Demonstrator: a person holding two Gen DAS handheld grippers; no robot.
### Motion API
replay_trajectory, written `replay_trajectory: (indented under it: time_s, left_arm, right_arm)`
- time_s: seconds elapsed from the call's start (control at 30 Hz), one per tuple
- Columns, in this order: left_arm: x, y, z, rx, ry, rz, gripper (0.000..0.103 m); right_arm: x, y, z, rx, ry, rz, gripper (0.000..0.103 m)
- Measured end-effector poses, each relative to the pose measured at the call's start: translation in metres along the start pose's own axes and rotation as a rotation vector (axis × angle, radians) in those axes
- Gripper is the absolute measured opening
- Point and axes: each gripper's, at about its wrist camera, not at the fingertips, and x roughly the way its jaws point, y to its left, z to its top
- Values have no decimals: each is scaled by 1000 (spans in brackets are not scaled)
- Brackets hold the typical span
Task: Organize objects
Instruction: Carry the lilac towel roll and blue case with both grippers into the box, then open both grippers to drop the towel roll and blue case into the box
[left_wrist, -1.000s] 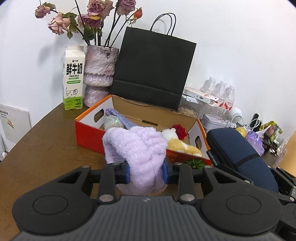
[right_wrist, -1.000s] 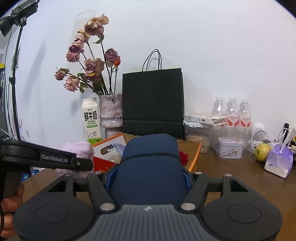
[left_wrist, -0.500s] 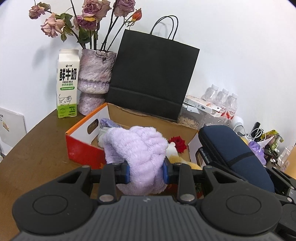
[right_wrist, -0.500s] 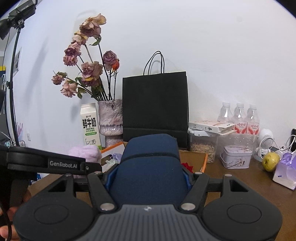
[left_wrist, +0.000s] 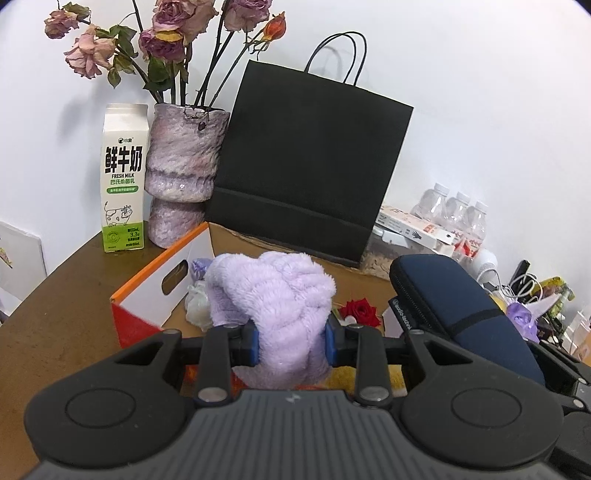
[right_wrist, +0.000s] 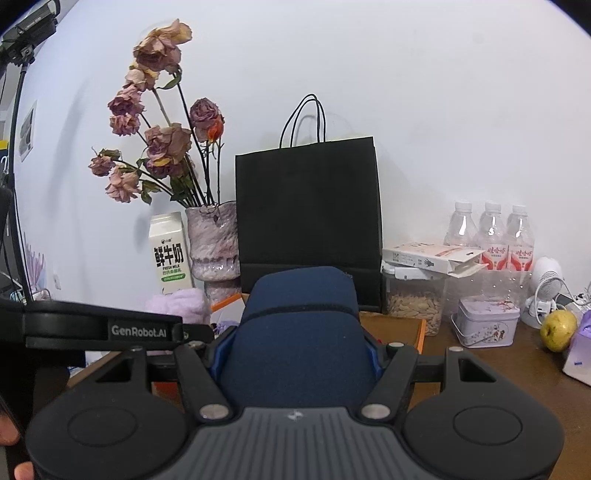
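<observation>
My left gripper (left_wrist: 291, 345) is shut on a fluffy lilac towel (left_wrist: 275, 295) and holds it above the near side of an open orange and white cardboard box (left_wrist: 155, 291). The box holds a red rose (left_wrist: 360, 312) and some pale wrapped items (left_wrist: 195, 306). My right gripper (right_wrist: 295, 350) is shut on a navy blue zip case (right_wrist: 299, 332), held up to the right of the box. The case shows in the left wrist view (left_wrist: 458, 310), and the towel in the right wrist view (right_wrist: 181, 304).
On the brown table behind the box stand a black paper bag (left_wrist: 314, 166), a mottled vase of dried roses (left_wrist: 181, 177) and a milk carton (left_wrist: 123, 177). To the right are water bottles (right_wrist: 491, 232), a jar of seeds (right_wrist: 413, 302), a lilac tin (right_wrist: 487, 325) and a yellow-green fruit (right_wrist: 557, 330).
Both grippers have moved forward and up toward the box, each keeping its hold. The towel now hangs over the box's near part.
</observation>
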Motion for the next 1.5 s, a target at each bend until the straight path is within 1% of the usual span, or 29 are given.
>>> replay_trajectory:
  time_s: [0.23,0.63,0.83,1.07,1.17,1.23,1.27,1.3,1.33,1.37,1.4,1.43,1.47,1.5]
  left_arm:
    - [27,1,11,-2,3,2,32]
    - [74,5,19,26,30,-1,32]
    - [93,6,19,51,45,-6,32]
    - [107,6,18,72,66,-6,33]
    - [108,6,17,78,69,-6,37]
    - [108,6,17,80,69,-3,42]
    - [108,5,16,83,69,4,46]
    - [109,5,16,84,69,5,56]
    - [109,5,16,84,66,5,72]
    - [108,5,16,85,57,9,81]
    - [107,5,16,87,46,15,93]
    - [105,5,16,90,34,22,101]
    - [103,4,16,93,23,27,103]
    - [102,4,17,93,14,26,103]
  right_arm:
    - [30,-8,6,2,21,-13,64]
    - [78,-30,-2,13,95,-34,64]
    - [88,-39,-7,17,101,-48,64]
    - [99,-45,-14,20,137,-70,65]
    - [99,-44,-15,18,143,-71,65]
    - [101,-44,-16,20,151,-72,66]
    - [102,-44,-16,20,155,-72,69]
    - [102,-44,-17,22,157,-74,69]
    - [101,-44,-16,22,150,-76,71]
    - [100,-44,-16,24,143,-76,79]
    - [98,-44,-15,28,136,-76,84]
    - [96,-43,-14,30,127,-74,91]
    - [95,-43,-13,30,120,-73,93]
    - [94,-42,-12,29,121,-73,94]
